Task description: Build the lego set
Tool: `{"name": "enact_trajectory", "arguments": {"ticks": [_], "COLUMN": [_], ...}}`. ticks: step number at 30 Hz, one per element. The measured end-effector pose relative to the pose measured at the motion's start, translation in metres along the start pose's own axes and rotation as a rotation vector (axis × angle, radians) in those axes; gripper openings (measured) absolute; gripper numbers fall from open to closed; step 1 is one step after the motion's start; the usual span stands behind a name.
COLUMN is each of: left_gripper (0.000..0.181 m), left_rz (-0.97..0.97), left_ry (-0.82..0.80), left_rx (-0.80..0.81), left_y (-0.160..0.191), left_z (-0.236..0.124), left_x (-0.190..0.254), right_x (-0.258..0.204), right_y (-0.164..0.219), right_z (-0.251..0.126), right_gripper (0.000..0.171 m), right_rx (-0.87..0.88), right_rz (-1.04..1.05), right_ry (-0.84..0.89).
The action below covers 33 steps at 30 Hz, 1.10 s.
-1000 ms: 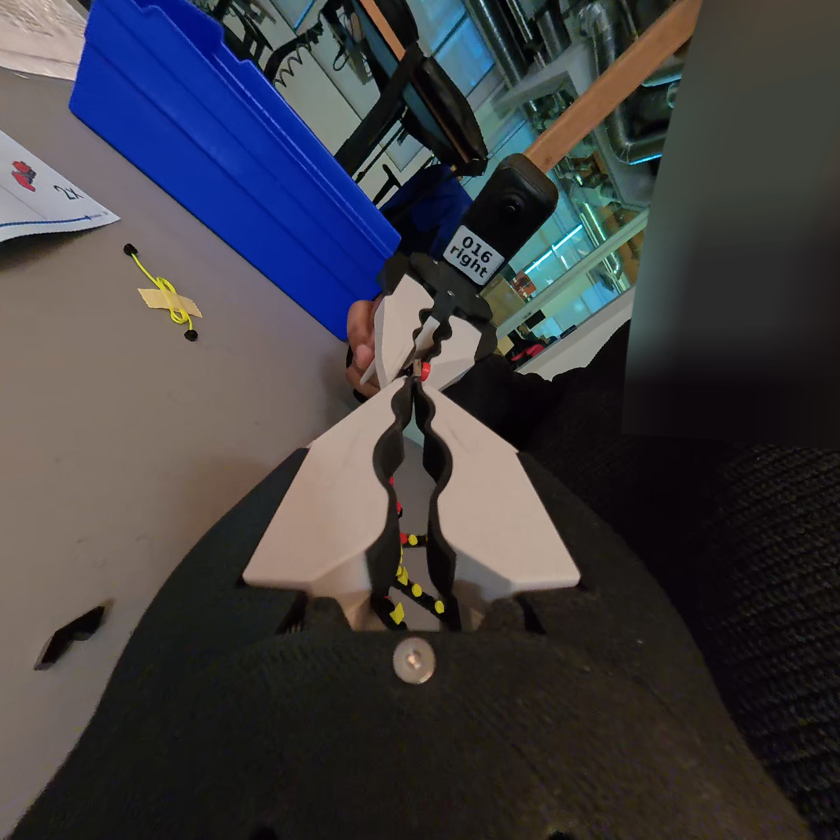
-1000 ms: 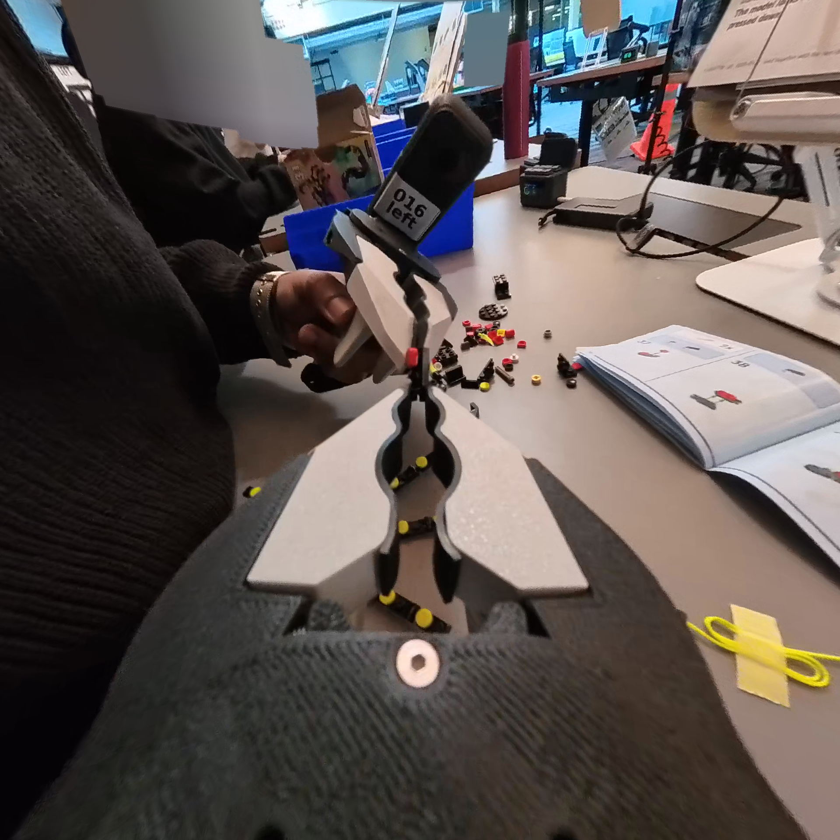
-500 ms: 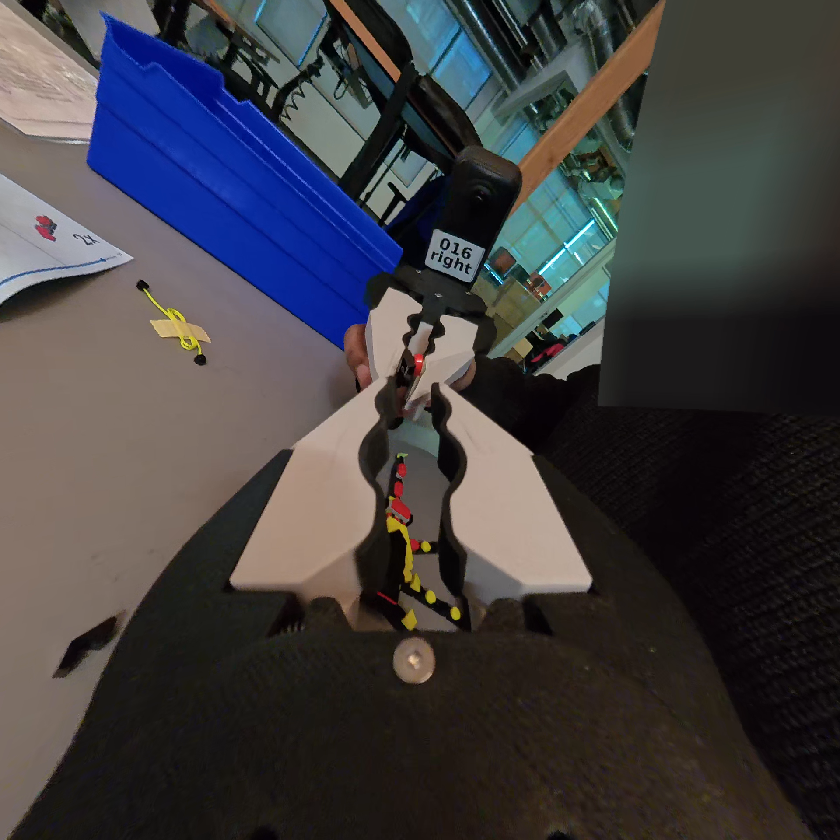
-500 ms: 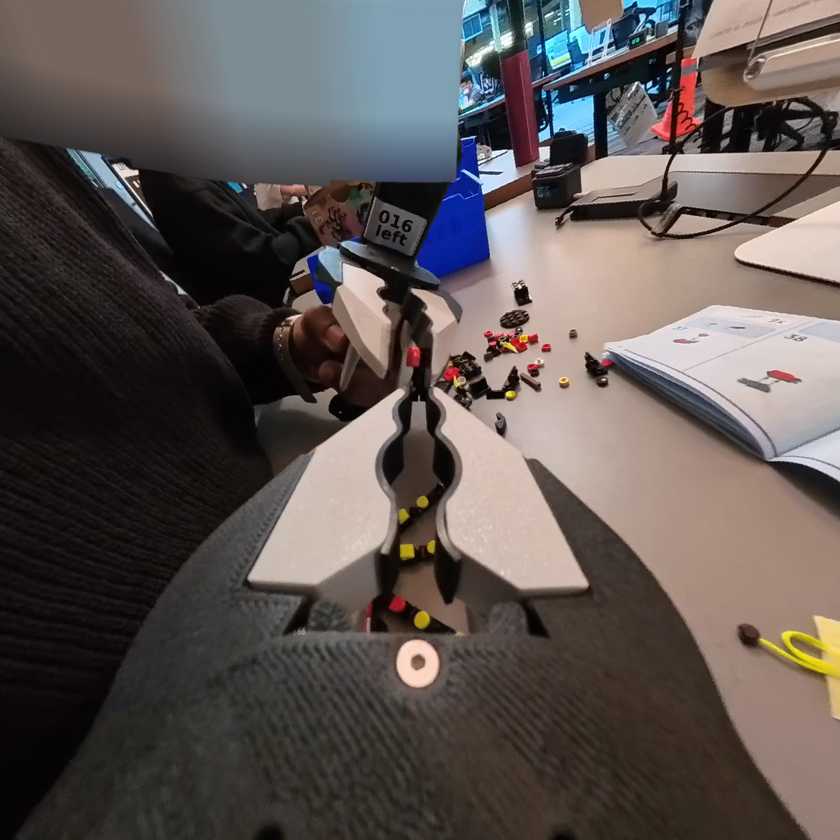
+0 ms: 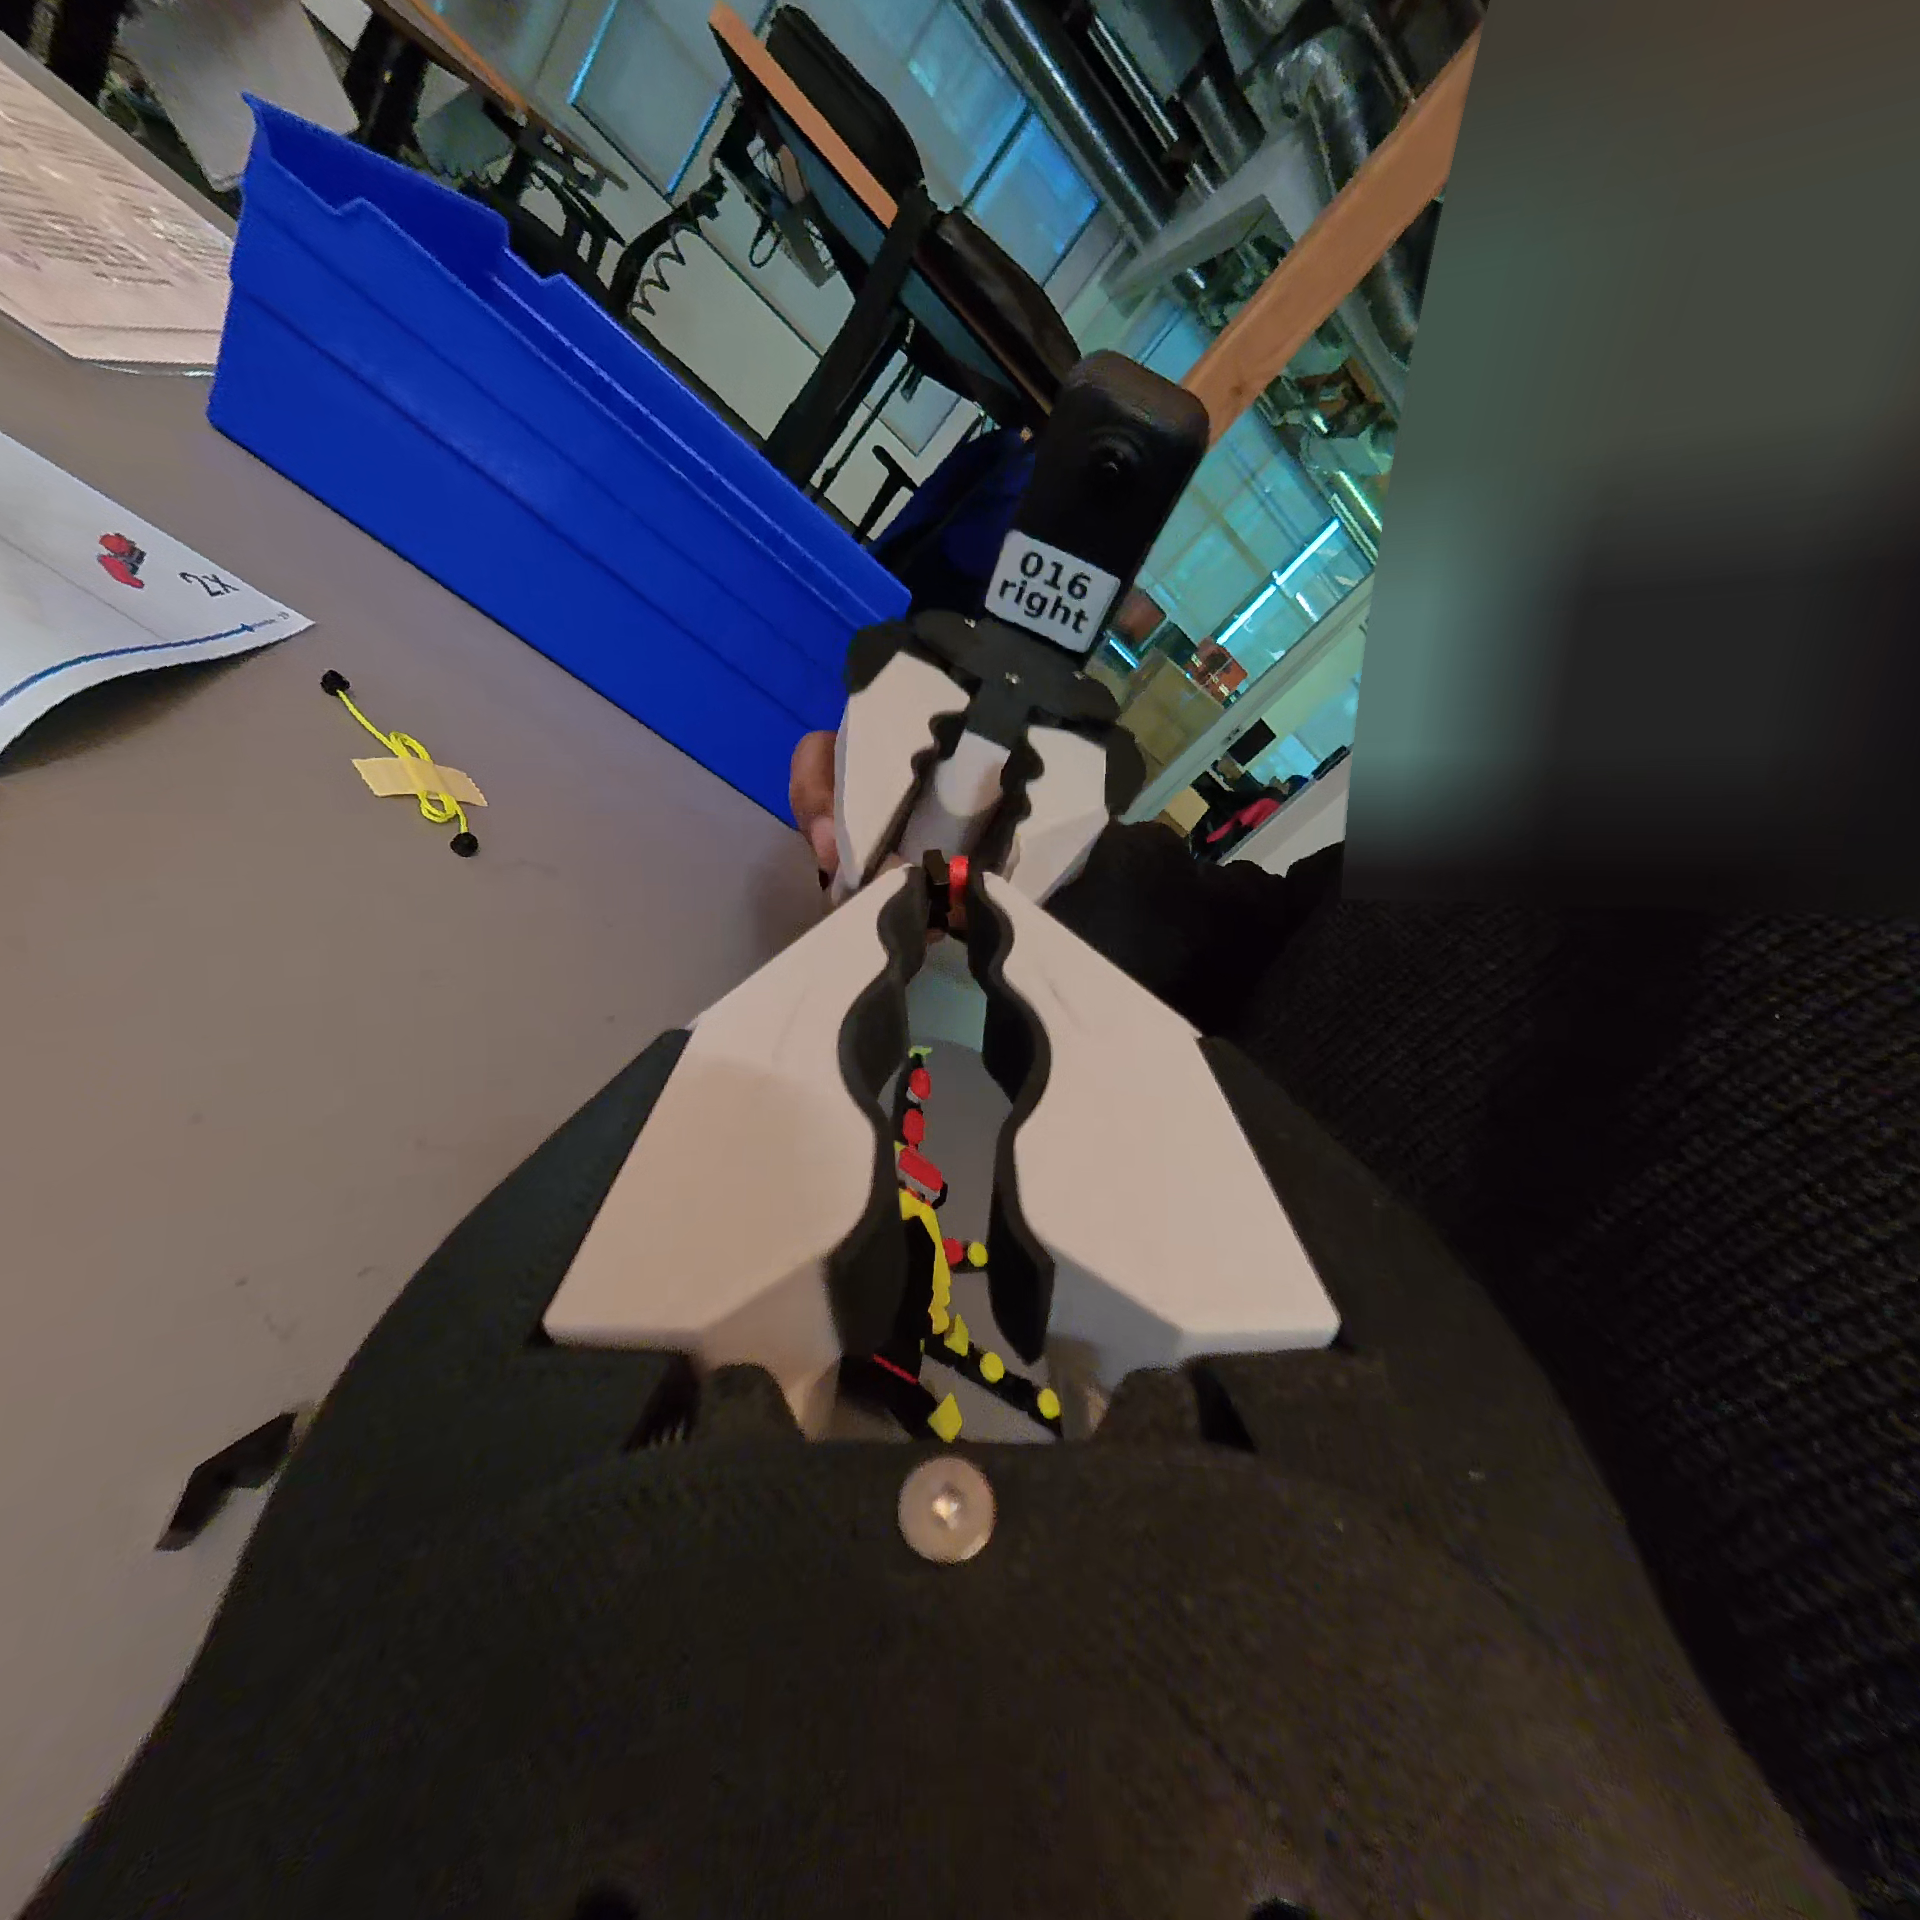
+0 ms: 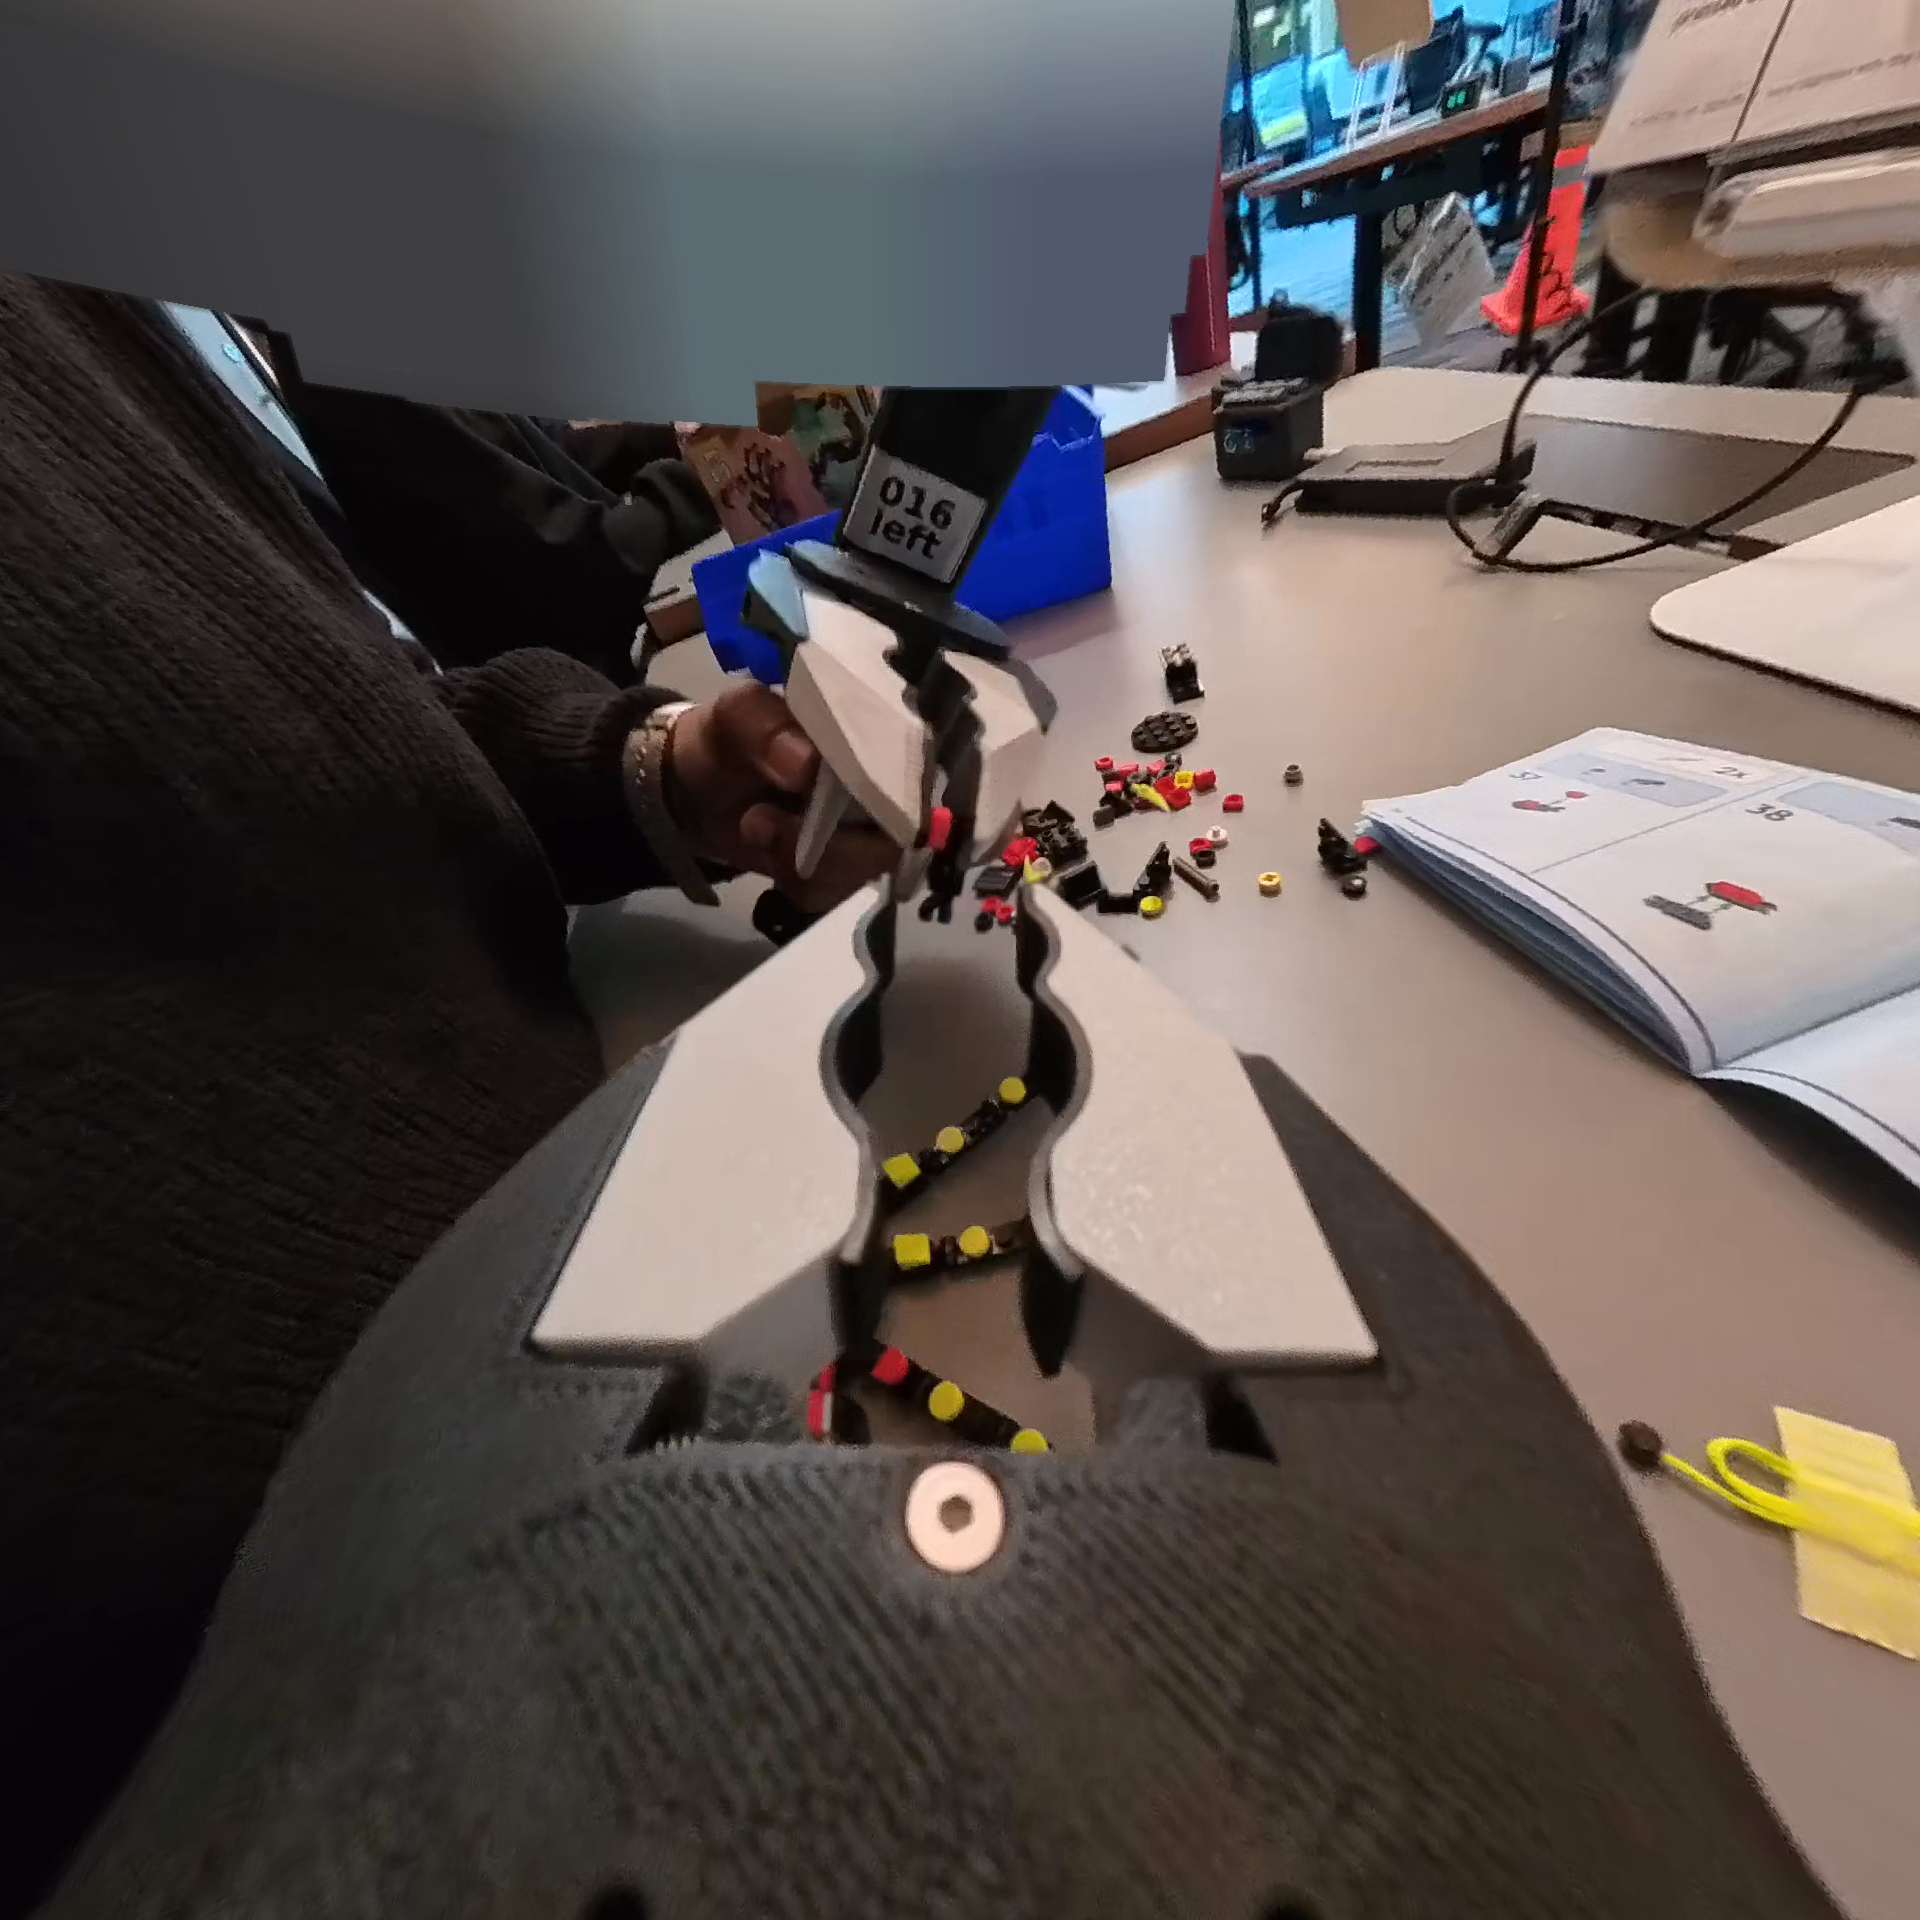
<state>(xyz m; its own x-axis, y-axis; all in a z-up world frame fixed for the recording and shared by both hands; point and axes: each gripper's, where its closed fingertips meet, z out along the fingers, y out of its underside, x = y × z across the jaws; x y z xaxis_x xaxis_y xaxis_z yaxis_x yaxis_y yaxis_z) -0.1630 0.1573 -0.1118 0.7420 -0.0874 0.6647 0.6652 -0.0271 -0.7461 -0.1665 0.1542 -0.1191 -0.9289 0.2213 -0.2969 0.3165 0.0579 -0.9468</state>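
My left gripper (image 5: 945, 896) is shut on a small red-and-black lego piece (image 5: 956, 879) held above the table. The right wrist view shows the same piece (image 6: 940, 829) in the left gripper's (image 6: 943, 864) tips. My right gripper (image 6: 951, 916) is open, its tips on either side just below the piece, and holds nothing. It faces the left gripper tip to tip in the left wrist view (image 5: 964, 831). Under both grippers lies the partly built model (image 6: 951, 1143) of black strips with yellow and red studs, also seen between the left fingers (image 5: 923, 1195).
Loose red, black and yellow pieces (image 6: 1148, 800) lie beside an open instruction booklet (image 6: 1683, 894). A blue bin (image 5: 520, 447) stands at the back. A yellow cord under tape (image 5: 418, 771) and a printed sheet (image 5: 94, 613) lie on the grey table. A white monitor base (image 6: 1829, 613) is far right.
The right gripper has opened and let go of the small piece. The left gripper has closed on it. Both grippers have stayed tip to tip.
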Motion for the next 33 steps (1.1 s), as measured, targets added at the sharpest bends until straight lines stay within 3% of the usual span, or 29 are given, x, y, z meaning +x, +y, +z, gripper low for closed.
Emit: {"name": "enact_trajectory", "arguments": {"ticks": [1, 10, 33], "left_gripper": [0.005, 0.005, 0.004], "left_rz": [0.006, 0.086, 0.07], "left_ry": [0.005, 0.041, 0.07], "left_rx": [-0.011, -0.092, -0.143], "left_y": [0.002, 0.013, 0.021], "left_z": [0.0, 0.005, 0.009], "left_x": [0.001, 0.013, 0.017], "right_x": [0.0, -0.016, -0.024], "right_y": [-0.004, -0.007, 0.009], "right_z": [-0.003, -0.004, -0.006], "right_gripper": [0.02, 0.007, 0.007], "right_rx": [0.023, 0.054, -0.052], "right_rz": [0.014, 0.113, 0.141], "right_ry": [-0.008, -0.149, -0.209]}}
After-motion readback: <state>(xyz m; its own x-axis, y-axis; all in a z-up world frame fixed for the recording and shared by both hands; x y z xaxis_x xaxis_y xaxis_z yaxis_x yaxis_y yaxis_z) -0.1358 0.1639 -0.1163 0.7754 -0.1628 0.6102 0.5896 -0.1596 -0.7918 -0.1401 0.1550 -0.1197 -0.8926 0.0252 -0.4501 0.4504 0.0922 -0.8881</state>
